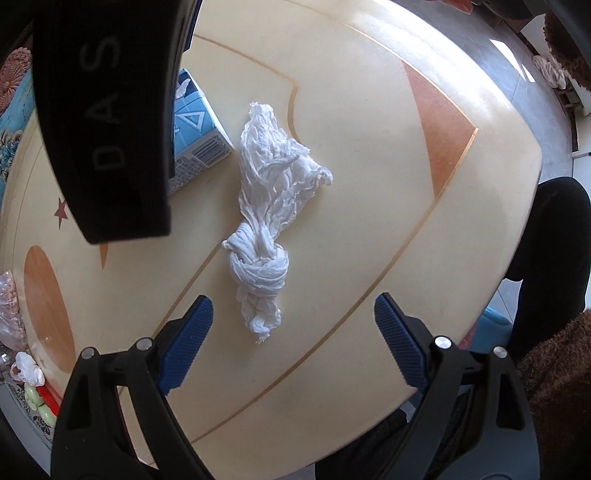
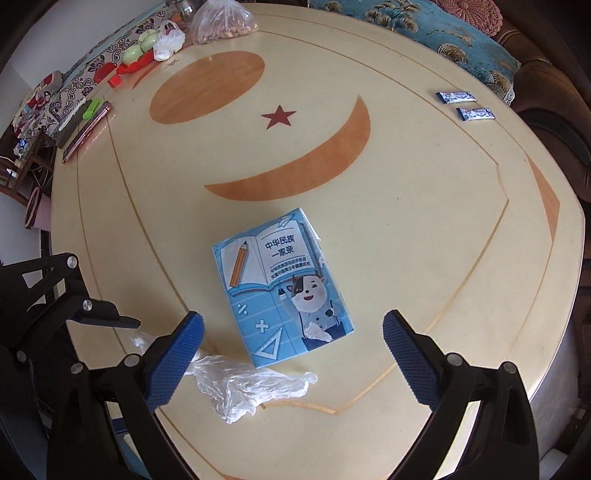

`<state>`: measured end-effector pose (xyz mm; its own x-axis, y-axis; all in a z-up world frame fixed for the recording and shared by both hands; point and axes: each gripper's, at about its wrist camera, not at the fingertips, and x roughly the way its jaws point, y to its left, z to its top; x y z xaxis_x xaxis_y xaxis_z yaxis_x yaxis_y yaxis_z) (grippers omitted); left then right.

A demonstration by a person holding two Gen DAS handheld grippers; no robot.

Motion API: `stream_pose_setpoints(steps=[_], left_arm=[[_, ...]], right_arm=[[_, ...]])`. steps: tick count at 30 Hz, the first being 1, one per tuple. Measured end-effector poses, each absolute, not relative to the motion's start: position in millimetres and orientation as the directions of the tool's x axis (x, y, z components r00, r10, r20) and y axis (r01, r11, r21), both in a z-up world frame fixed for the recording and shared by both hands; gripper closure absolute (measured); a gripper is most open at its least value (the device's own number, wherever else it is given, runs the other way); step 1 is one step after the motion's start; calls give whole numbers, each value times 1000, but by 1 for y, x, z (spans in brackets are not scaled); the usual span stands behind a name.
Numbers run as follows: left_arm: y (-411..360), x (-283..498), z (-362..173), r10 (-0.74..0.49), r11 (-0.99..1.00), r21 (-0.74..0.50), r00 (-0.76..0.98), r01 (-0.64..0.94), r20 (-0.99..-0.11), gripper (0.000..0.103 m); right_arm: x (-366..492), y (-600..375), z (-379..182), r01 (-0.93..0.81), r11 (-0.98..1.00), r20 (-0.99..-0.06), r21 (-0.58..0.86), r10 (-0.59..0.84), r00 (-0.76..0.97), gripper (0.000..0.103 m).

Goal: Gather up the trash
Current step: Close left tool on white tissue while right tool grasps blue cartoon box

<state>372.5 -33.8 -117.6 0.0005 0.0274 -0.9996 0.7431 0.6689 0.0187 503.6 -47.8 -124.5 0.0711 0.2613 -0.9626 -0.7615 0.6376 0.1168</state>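
**Open tongs above a knotted bag and a milk carton**

The left tongs stand wide open and hold nothing, pointing down over a crumpled white plastic bag lying on the cream desk. The bag is long and narrow, knotted near its lower end; in the left wrist view its long axis runs up the picture, the thin tail lying between the blue pads without touching them.

Just beside the bag lies a blue milk carton, flat on its broad face, its long axis angled slightly up the right wrist view, printed cow side up. Whether it holds anything cannot be told. The right tongs are also open and empty, hovering above the carton's near end.

At the desk's far edge a clear bag holds brownish pieces, and two small blue wrappers lie well apart from the carton.
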Motion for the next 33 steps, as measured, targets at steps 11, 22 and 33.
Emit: stream_pose_setpoints(steps=[11, 22, 33], left_arm=[[-23, 384, -139, -25, 687, -17, 1, 727, -1000, 16], [-19, 386, -143, -69, 733, -32, 28, 680, -997, 16], [-13, 372, -133, -66, 793, 12, 106, 609, -992, 71]], right_arm=[[511, -27, -153, -785, 619, -977, 28, 183, 109, 34], [518, -37, -153, -706, 708, -969, 14, 183, 164, 35], [524, -49, -153, -636, 771, -965, 28, 186, 184, 36]])
